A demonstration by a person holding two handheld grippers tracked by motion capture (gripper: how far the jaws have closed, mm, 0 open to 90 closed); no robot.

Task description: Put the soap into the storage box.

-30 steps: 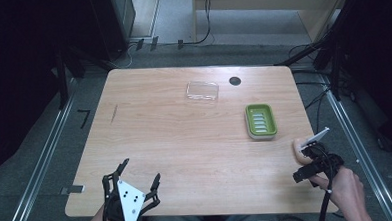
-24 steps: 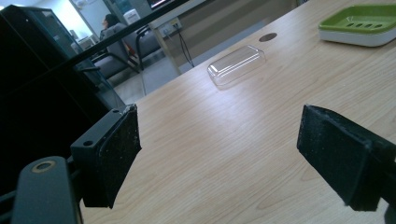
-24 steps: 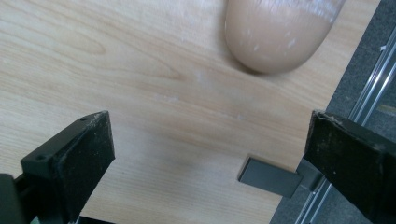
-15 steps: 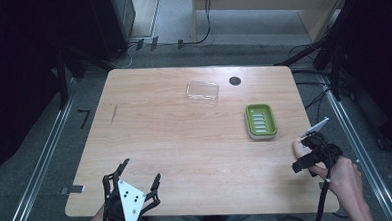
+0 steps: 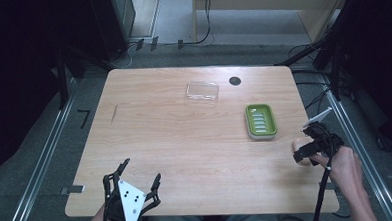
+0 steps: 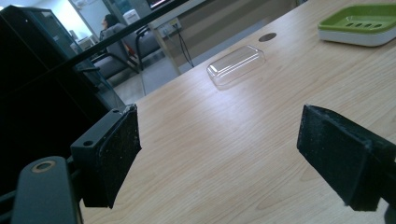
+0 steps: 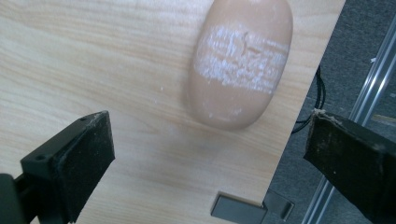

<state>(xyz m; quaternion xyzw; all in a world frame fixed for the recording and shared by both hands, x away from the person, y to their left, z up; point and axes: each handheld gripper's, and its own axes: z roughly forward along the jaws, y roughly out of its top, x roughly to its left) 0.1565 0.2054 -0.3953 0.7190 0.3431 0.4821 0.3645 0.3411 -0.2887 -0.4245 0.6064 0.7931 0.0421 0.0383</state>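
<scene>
Change since earlier frames: right gripper [image 5: 306, 148] has shifted slightly toward the table's right edge and settled over the soap bar [image 5: 298, 146]; left gripper [image 5: 132, 186] unchanged.

High view: right gripper at the right edge, soap bar directly beneath its jaws. Green soap dish [image 5: 260, 121] near, ahead and to the left of it. Clear lid [image 5: 202, 91] well beyond the dish. Left gripper idle at the near edge, jaws spread, empty.

Left gripper view: jaws wide apart, nothing between; clear lid [image 6: 236, 65] and soap dish [image 6: 358, 24] far ahead.

Right gripper view: jaws fully parted, holding nothing; soap bar [image 7: 240, 60] ahead of the pads, nearer the right jaw, beside the table edge.

Step judged: approach before grasping. Next move calls for advancing until the pads straddle the bar, then closing.
</scene>
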